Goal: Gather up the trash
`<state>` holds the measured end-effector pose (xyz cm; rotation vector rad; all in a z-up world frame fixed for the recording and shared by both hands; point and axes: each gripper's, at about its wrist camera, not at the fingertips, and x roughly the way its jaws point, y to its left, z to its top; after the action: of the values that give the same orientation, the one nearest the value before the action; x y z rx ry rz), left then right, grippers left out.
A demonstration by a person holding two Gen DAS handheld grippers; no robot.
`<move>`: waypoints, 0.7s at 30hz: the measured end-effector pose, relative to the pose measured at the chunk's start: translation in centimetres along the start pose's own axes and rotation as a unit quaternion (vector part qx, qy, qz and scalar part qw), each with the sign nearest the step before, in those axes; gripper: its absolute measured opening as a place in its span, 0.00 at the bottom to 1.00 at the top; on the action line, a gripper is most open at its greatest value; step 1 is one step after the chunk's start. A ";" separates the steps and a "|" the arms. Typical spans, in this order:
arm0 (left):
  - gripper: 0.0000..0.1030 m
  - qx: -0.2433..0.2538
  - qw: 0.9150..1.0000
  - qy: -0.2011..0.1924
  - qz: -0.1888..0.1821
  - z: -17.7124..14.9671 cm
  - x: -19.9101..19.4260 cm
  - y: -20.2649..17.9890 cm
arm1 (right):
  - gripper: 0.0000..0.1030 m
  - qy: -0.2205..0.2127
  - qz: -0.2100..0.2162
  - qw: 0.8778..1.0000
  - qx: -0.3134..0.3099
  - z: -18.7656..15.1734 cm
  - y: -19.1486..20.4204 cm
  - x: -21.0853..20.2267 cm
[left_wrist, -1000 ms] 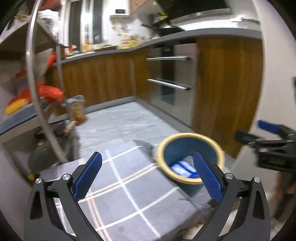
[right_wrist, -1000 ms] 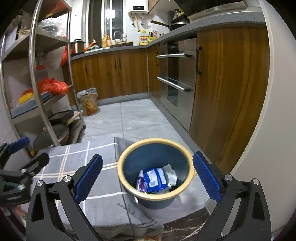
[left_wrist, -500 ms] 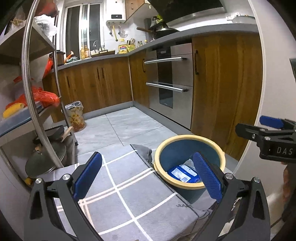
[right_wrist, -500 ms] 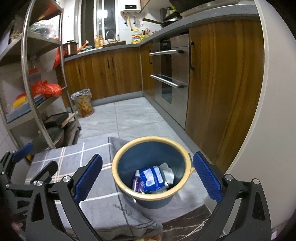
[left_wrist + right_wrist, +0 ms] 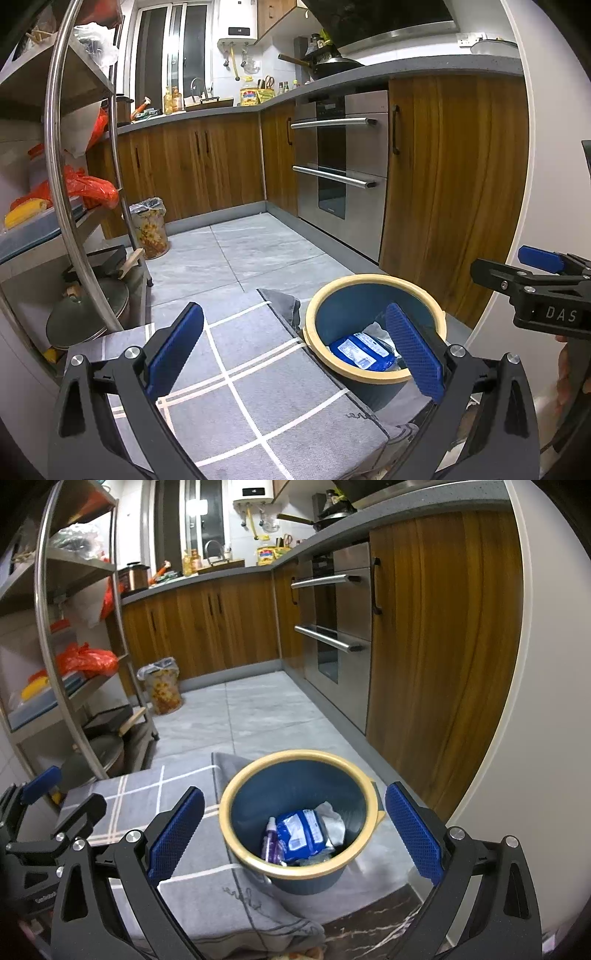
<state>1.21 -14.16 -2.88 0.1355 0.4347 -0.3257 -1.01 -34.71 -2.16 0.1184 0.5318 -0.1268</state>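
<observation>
Kitchen floor scene, with the blue waste bin (image 5: 295,819) taken as landmark; the bin, rimmed in yellow, stands upright on a grey checked cloth (image 5: 258,369), with wooden cabinets behind it and a metal shelf rack (image 5: 66,184) well to its left. Collected trash lies at the bin's bottom: a blue wrapper (image 5: 301,834), a small purple bottle (image 5: 269,840) just left of it, and crumpled pale paper (image 5: 332,823) to its right. The right gripper (image 5: 293,834) hangs above the bin, fingers spread wide and empty, the rim falling between them; the left gripper (image 5: 295,347), likewise spread and empty, hovers over the cloth left of the bin, only its right finger overlapping the rim. No loose trash shows on cloth or floor beside the bin; the collection appears largely complete. Should the bin be handled next, the right gripper is the nearer, the opening lying directly ahead along its fingers.
</observation>
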 end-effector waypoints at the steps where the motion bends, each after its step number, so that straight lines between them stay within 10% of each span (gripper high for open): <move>1: 0.95 0.001 1.000 0.000 0.001 0.0 0.0 0.0 | 0.95 0.000 -0.001 1.000 0.000 0.0 0.1 0.0; 21: 0.95 0.001 1.000 0.004 0.006 -0.1 -0.2 0.2 | 0.95 0.000 -0.001 1.000 0.000 -0.1 0.0 0.0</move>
<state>1.05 -13.87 -2.82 0.1406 0.4407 -0.3135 -1.00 -34.65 -2.23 0.1187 0.5328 -0.1281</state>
